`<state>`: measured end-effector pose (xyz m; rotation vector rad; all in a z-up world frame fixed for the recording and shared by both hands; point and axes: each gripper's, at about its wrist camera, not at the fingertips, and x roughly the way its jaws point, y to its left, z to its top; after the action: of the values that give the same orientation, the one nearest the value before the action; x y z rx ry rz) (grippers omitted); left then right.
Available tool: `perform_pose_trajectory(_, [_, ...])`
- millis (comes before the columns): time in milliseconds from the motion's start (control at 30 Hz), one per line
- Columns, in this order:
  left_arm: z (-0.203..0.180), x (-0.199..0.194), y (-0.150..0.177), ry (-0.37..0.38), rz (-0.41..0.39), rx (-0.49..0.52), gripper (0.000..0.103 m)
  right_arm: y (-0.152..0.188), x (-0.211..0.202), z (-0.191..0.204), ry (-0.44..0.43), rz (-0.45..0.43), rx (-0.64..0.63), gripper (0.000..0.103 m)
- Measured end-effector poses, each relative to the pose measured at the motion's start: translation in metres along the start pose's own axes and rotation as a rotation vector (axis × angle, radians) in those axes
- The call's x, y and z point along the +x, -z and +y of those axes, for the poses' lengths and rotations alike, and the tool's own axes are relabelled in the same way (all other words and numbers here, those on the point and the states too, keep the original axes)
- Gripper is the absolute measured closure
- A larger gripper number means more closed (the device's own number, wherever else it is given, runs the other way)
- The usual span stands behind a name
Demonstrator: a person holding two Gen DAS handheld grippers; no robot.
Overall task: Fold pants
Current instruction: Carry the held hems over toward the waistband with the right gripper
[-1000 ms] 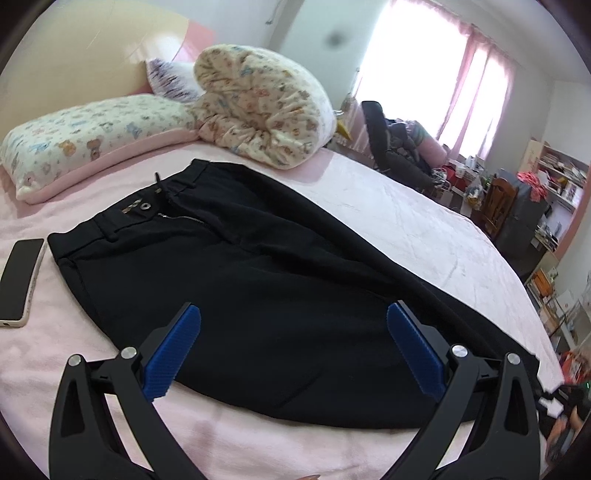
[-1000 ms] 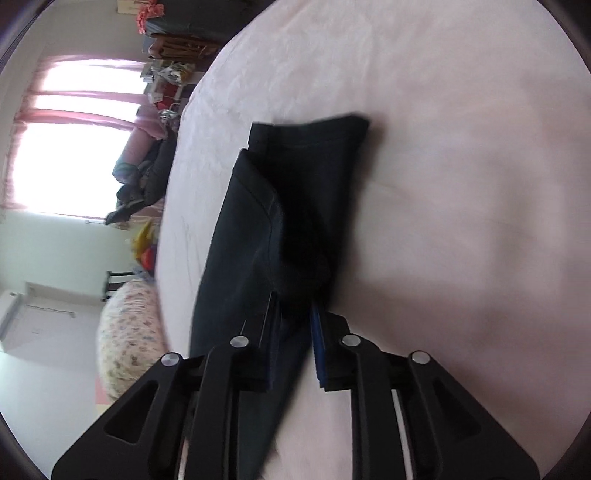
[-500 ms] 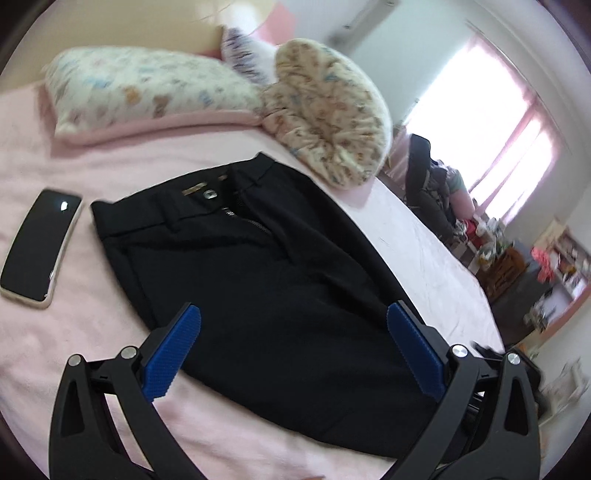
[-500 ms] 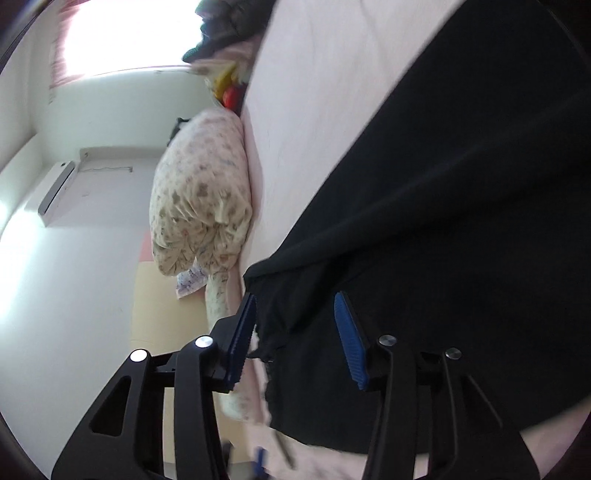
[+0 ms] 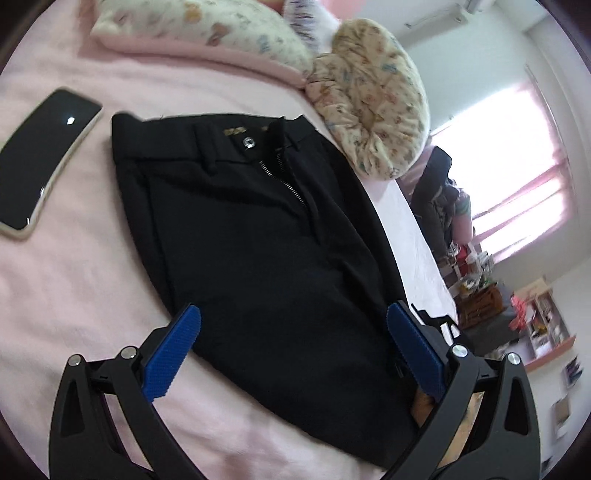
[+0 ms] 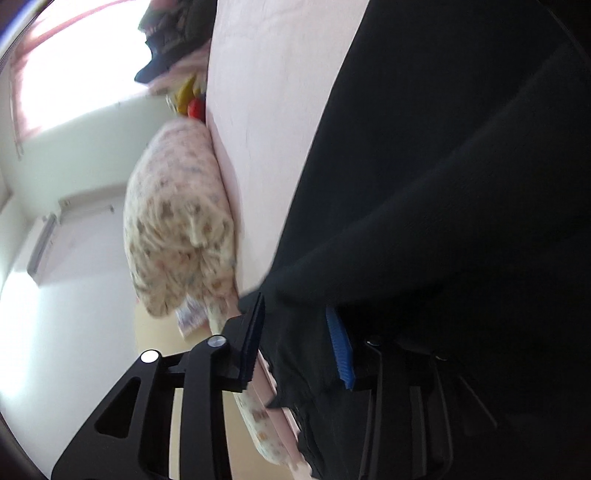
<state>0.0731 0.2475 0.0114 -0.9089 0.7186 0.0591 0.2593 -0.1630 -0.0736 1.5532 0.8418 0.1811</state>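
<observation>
Black pants [image 5: 258, 240] lie flat on the pink bed sheet [image 5: 74, 288], waistband and metal button [image 5: 248, 142] toward the pillows, zip open. My left gripper [image 5: 292, 310] hovers low over the thigh area, jaws wide open, nothing held. A person's hand [image 5: 423, 406] shows behind its right finger. In the right wrist view the pants [image 6: 461, 184] fill the right side, with one layer doubled over another. My right gripper [image 6: 295, 328] sits at the cloth's edge by the pillows; its jaws are closing, black cloth lies between the pads, and neither pad visibly presses it.
A black phone [image 5: 40, 162] in a pale case lies left of the waistband. A patterned pillow [image 5: 207, 29] and a rolled floral quilt [image 5: 373, 99] sit at the bed's head. A chair piled with clothes [image 5: 439, 206] and shelves stand beyond the bed.
My right gripper, shut on the leg end a second ago, swept across the bed to the waist end and let its jaws part. My left gripper rolled and drew nearer the waistband.
</observation>
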Motion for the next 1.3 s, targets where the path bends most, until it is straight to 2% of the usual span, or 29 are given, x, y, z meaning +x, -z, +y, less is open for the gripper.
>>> perform_pose_trajectory(33, [-0.001, 0.000, 0.000, -0.006, 0.001, 0.009, 0.002, -0.002, -0.001, 0.000, -0.007, -0.021, -0.016, 0.069])
perform_pose_trajectory(100, [-0.005, 0.000, 0.000, -0.037, -0.008, 0.055, 0.002, -0.006, 0.002, 0.001, 0.002, -0.041, -0.037, 0.089])
perform_pose_trajectory(167, [-0.009, 0.000, 0.002, -0.049, -0.015, 0.095, 0.002, -0.008, 0.003, -0.002, -0.005, -0.058, -0.035, 0.097])
perform_pose_trajectory(367, [-0.015, -0.003, 0.002, -0.077, -0.048, 0.149, 0.002, 0.001, -0.002, 0.014, -0.062, -0.039, -0.156, 0.098])
perform_pose_trajectory(600, [-0.012, -0.004, 0.001, -0.085, -0.050, 0.137, 0.002, 0.020, -0.033, 0.035, -0.129, 0.032, -0.296, 0.098])
perform_pose_trajectory(833, [-0.009, -0.012, -0.004, -0.094, -0.106, 0.124, 0.002, 0.054, -0.079, 0.022, -0.166, 0.117, -0.387, 0.098])
perform_pose_trajectory(1100, [-0.012, -0.022, -0.006, -0.131, -0.182, 0.134, 0.002, 0.089, -0.105, -0.027, -0.088, 0.195, -0.384, 0.098])
perform_pose_trajectory(1300, [-0.015, -0.023, -0.003, -0.134, -0.189, 0.151, 0.002, 0.117, -0.103, -0.057, 0.062, 0.235, -0.418, 0.099])
